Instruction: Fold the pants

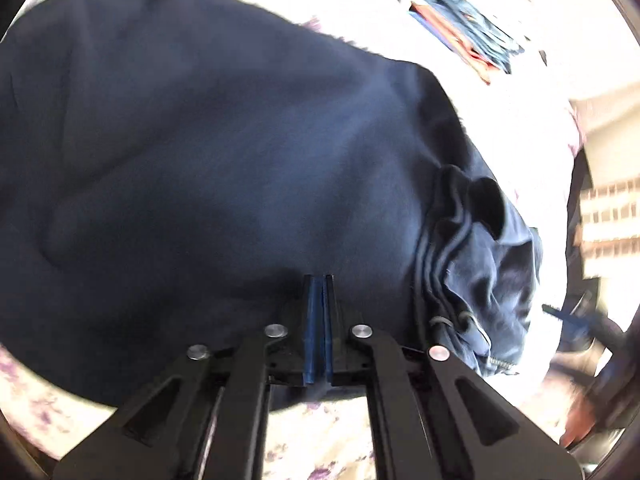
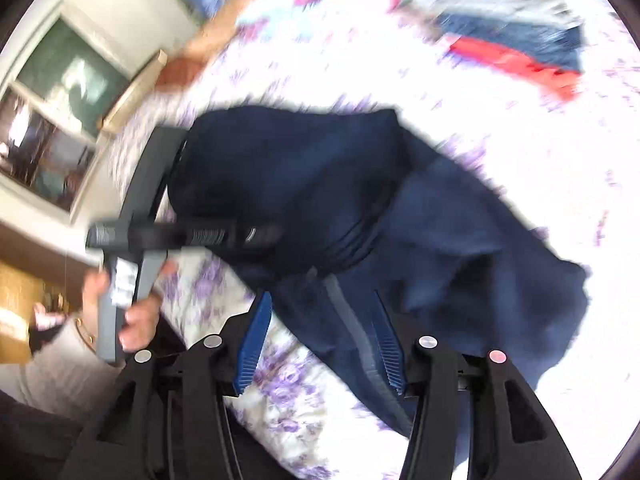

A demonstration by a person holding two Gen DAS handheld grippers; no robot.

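Dark navy pants (image 1: 208, 152) lie spread on a bed with a white, purple-flowered sheet (image 1: 320, 440). Their bunched waistband with a drawstring (image 1: 472, 272) is at the right in the left wrist view. My left gripper (image 1: 319, 280) is shut, its blue pads pressed together at the near edge of the cloth; whether cloth is pinched between them does not show. In the right wrist view the pants (image 2: 400, 208) lie partly folded. My right gripper (image 2: 322, 300) is open, its blue fingers (image 2: 256, 340) straddling the near edge of the pants. The left gripper (image 2: 160, 236) shows at the left.
A pile of folded clothes in blue, red and grey (image 2: 516, 44) lies at the far side of the bed, also in the left wrist view (image 1: 460, 20). A window (image 2: 60, 92) and wooden furniture lie beyond the bed's left edge. The person's hand (image 2: 132, 320) holds the left gripper.
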